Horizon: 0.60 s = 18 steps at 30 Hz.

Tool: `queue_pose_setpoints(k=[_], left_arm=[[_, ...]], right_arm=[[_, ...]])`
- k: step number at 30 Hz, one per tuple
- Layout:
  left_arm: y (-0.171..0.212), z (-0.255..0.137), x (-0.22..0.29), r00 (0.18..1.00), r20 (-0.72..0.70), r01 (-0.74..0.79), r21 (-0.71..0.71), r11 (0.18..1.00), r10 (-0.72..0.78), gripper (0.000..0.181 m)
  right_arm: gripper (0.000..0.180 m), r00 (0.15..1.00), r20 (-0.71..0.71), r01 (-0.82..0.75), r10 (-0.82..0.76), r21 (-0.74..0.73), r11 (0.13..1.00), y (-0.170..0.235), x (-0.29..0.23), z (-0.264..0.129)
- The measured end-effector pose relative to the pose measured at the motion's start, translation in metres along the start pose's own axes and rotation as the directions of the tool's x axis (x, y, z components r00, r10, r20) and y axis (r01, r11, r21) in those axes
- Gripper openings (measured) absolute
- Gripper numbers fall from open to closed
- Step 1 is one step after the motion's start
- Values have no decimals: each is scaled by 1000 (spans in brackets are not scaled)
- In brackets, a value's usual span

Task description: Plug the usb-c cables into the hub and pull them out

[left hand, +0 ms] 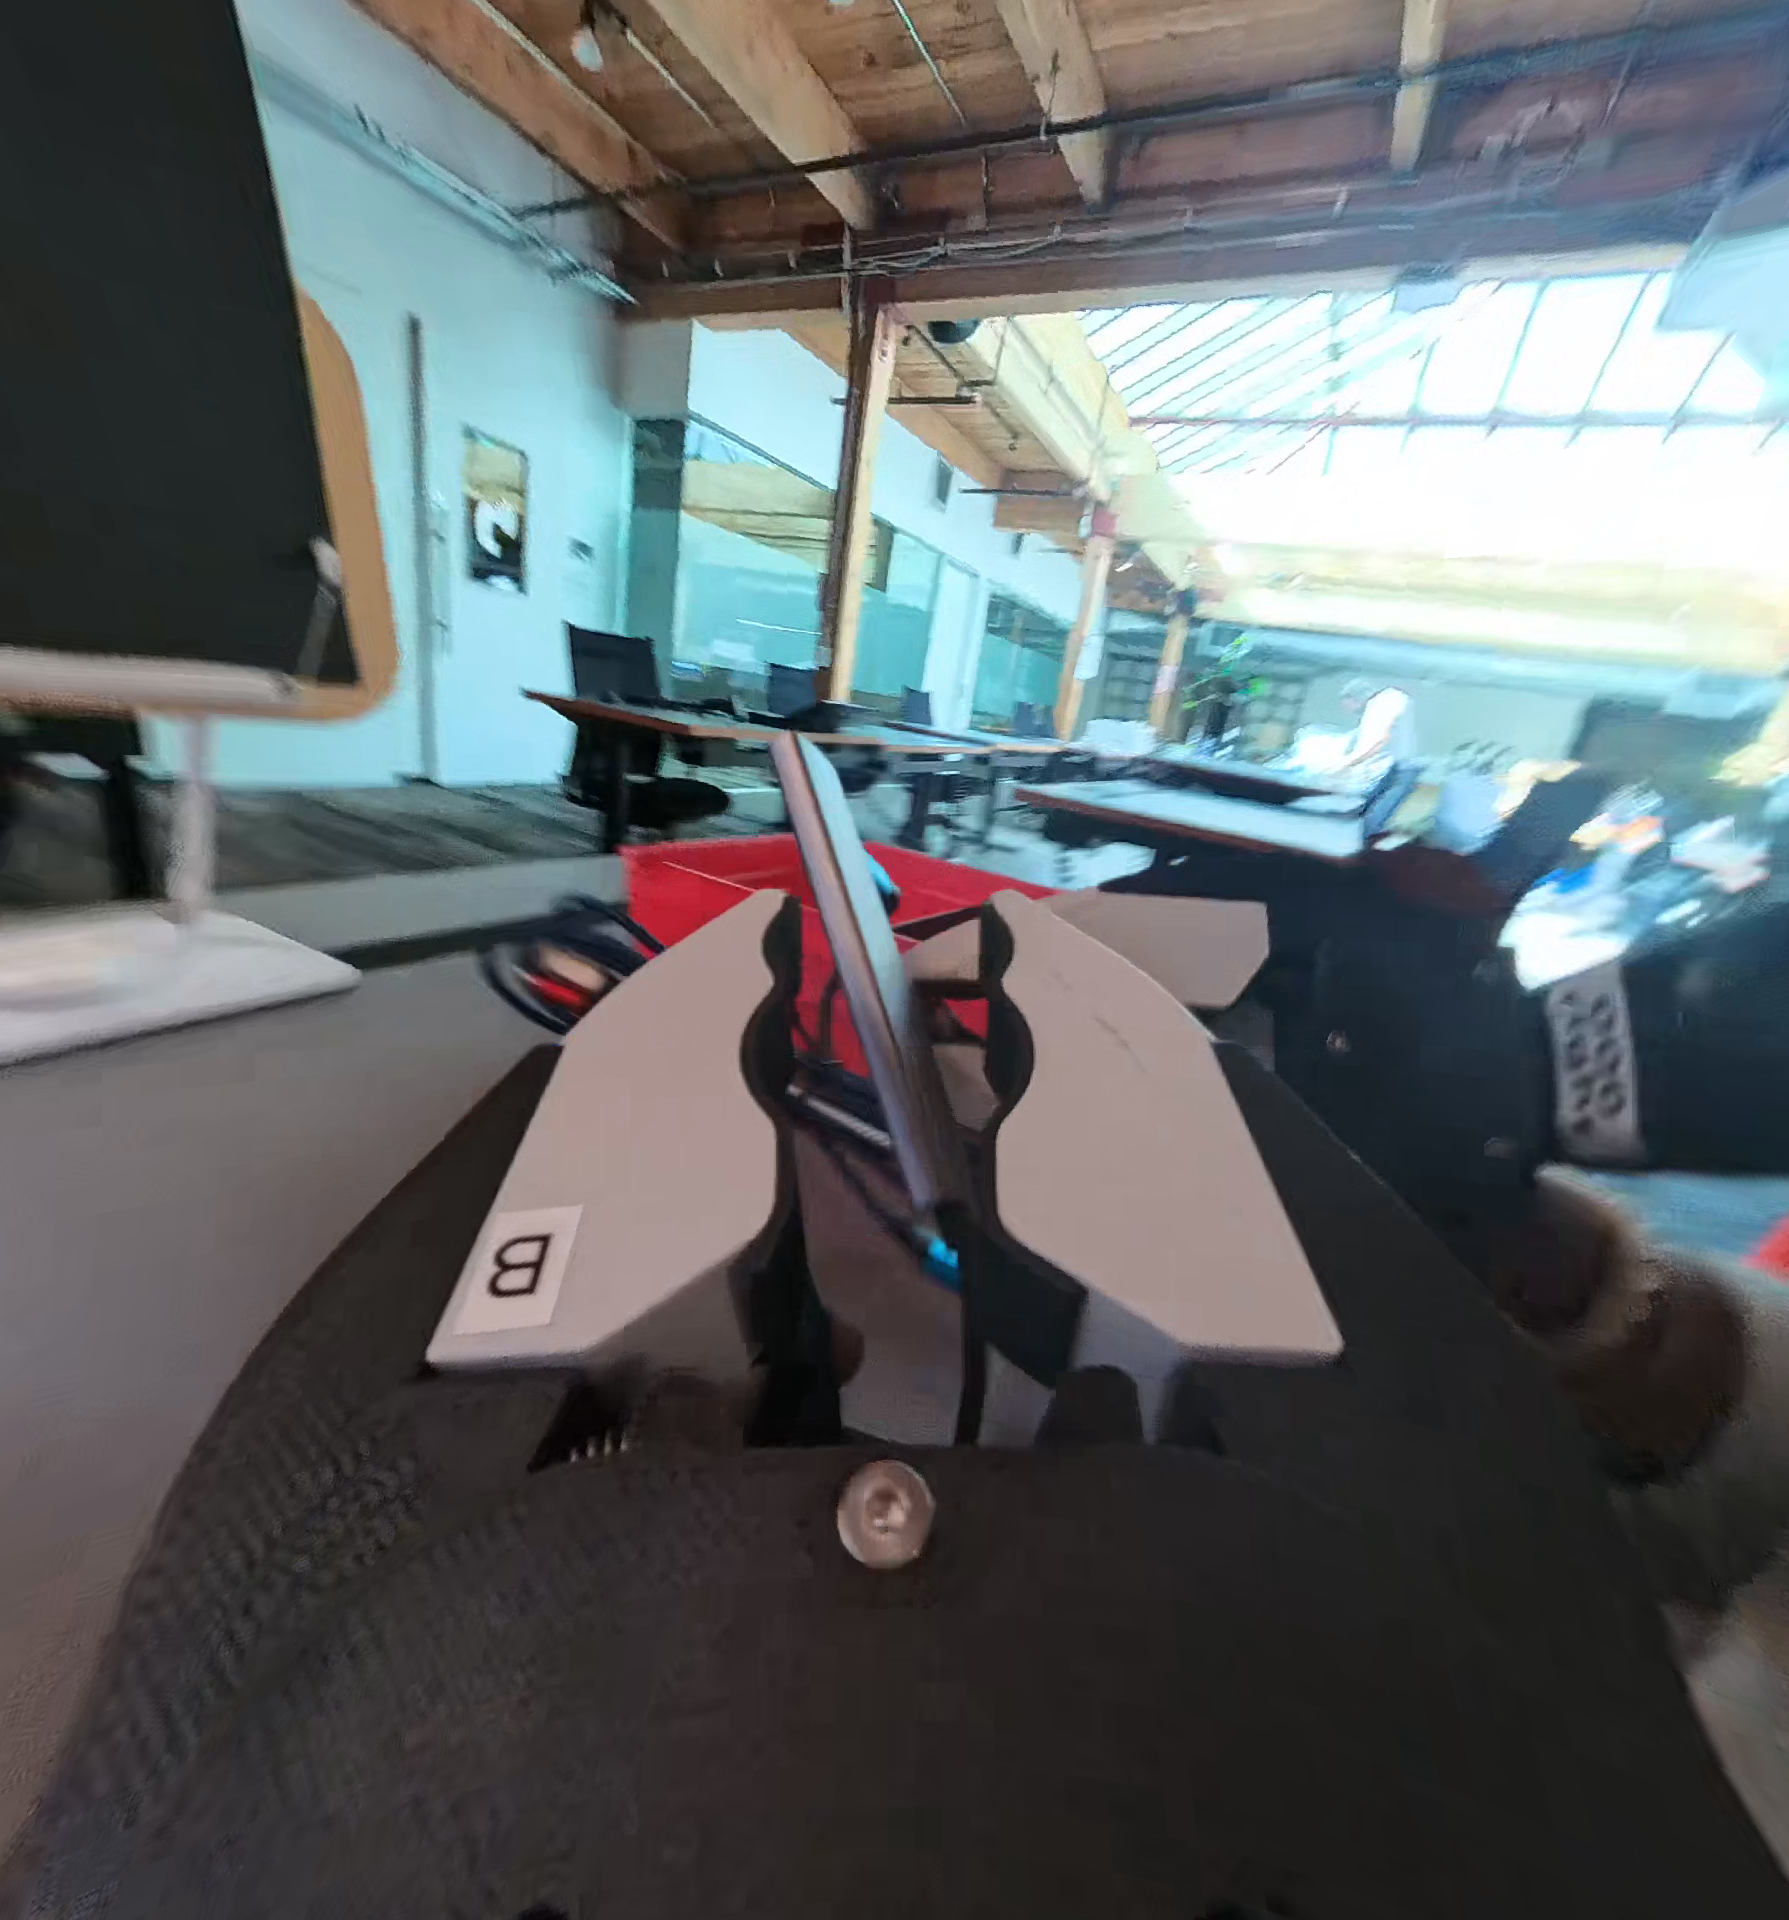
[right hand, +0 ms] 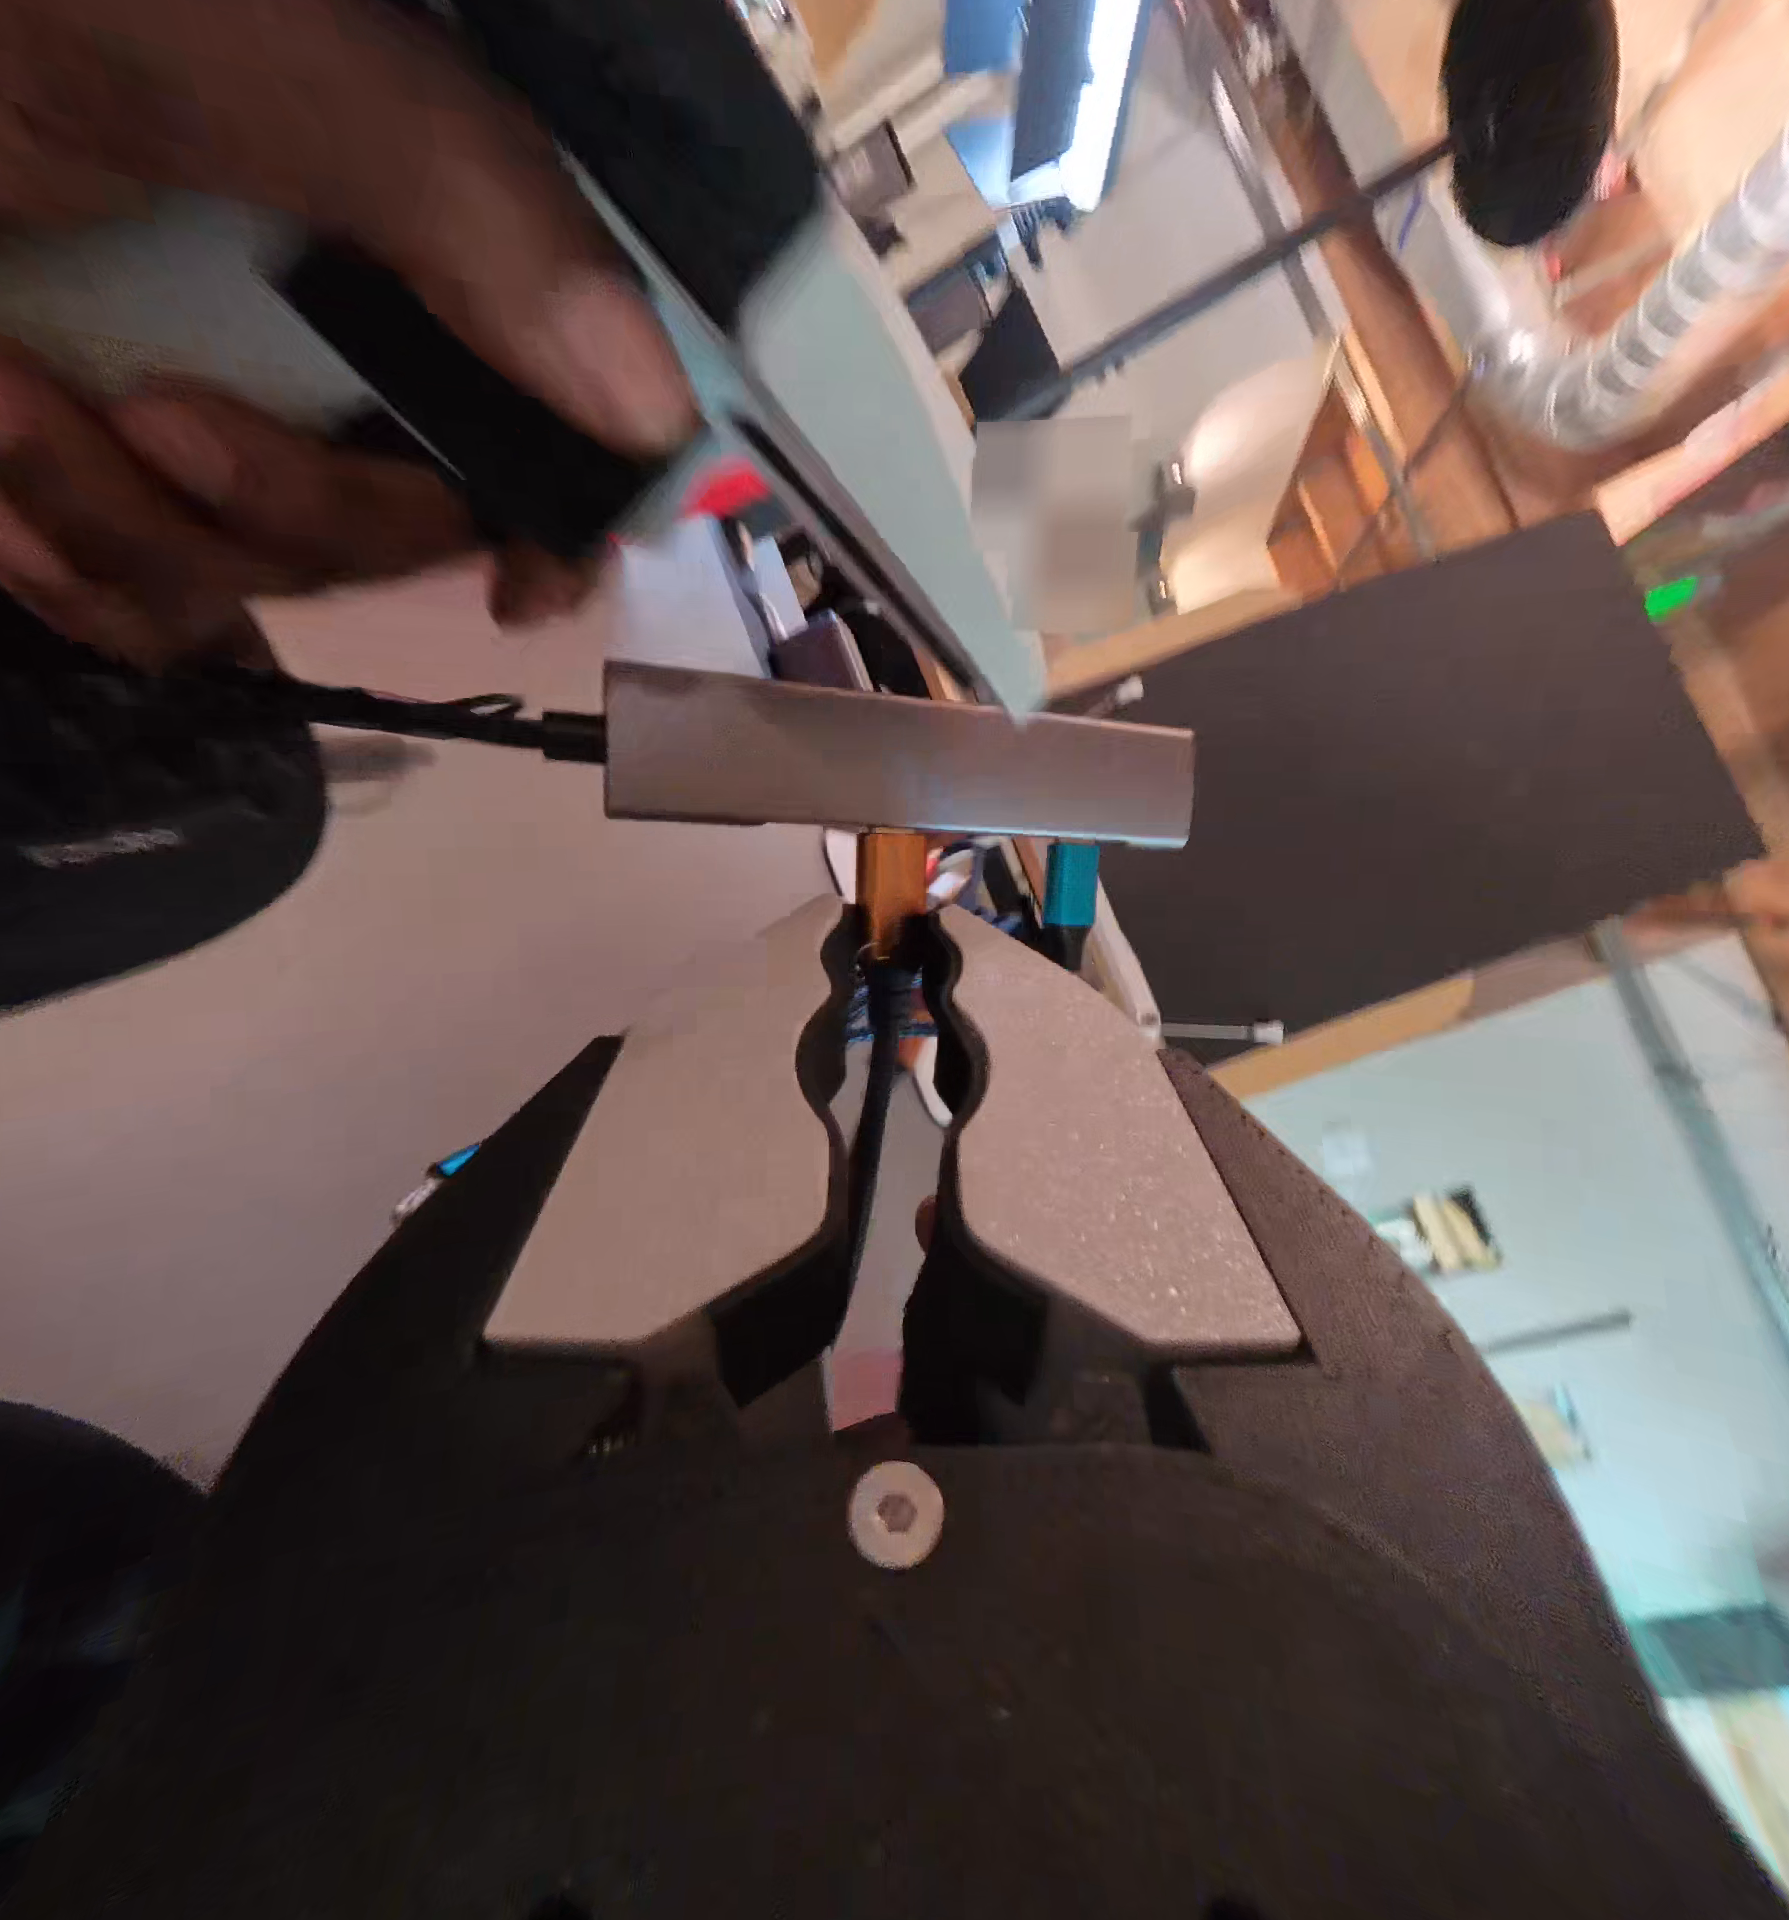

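My left gripper (left hand: 890,997) pinches the silver hub (right hand: 895,764), raised above the desk (left hand: 246,1195). My right gripper (right hand: 890,956) clamps the orange plug (right hand: 890,883), seated beside a blue plug (right hand: 1070,883). I'd pull straight, without twisting.

My left gripper (left hand: 885,940) has pale grey fingers (left hand: 661,1122) on a black textured body, with a white sticker (left hand: 516,1270) printed in black. The hub (right hand: 895,769) is silver-grey with a black lead (right hand: 422,715). My right gripper (right hand: 895,940) shows speckled grey fingers (right hand: 1098,1174). One plug (right hand: 890,883) is orange, its cable (right hand: 869,1122) black; the other plug (right hand: 1070,883) is teal-blue. Behind sits a red bin (left hand: 703,883).
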<state>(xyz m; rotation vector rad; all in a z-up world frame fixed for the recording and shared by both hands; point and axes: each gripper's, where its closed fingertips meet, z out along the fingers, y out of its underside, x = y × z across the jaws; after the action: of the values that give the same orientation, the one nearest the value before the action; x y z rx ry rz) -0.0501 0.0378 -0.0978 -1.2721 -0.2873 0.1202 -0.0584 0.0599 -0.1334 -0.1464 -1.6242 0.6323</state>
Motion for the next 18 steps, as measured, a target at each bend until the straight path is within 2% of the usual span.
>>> queue_pose_setpoints(k=[2, 4, 5, 7, 9, 10, 12, 16, 18], left_arm=[[-5, -3, -2, 975, 80, -208, -24, 978, 209, 41], [0, 0, 4, 896, 120, -415, -109, 903, 427, 47], [5, 2, 6, 834, 133, -513, -169, 842, 535, 50], [9, 6, 5, 658, 189, -677, -276, 683, 729, 52], [6, 6, 0, 484, 264, -758, -350, 551, 834, 52], [5, 5, -2, 445, 286, -768, -366, 526, 848, 49], [5, 4, -6, 470, 296, -747, -367, 553, 831, 45], [3, -1, -10, 663, 277, -621, -316, 717, 696, 35], [2, -3, -10, 709, 250, -592, -297, 749, 660, 34]], right_arm=[[10, 992, -31, -120, 118, -42, 992, 9, 9, 3], [10, 974, -62, -224, 220, -74, 972, 13, 15, 4], [10, 966, -76, -253, 246, -96, 963, 15, 17, 4], [10, 957, -102, -284, 273, -113, 952, 15, 20, 2], [10, 958, -103, -276, 267, -87, 957, 6, 21, 0], [10, 965, -111, -248, 239, -71, 966, 0, 21, -2], [10, 979, -157, -142, 131, -60, 988, -8, 22, -4], [9, 971, -234, 43, -45, -15, 999, -23, 20, -7], [9, 959, -263, 108, -102, 6, 994, -29, 18, -7]])
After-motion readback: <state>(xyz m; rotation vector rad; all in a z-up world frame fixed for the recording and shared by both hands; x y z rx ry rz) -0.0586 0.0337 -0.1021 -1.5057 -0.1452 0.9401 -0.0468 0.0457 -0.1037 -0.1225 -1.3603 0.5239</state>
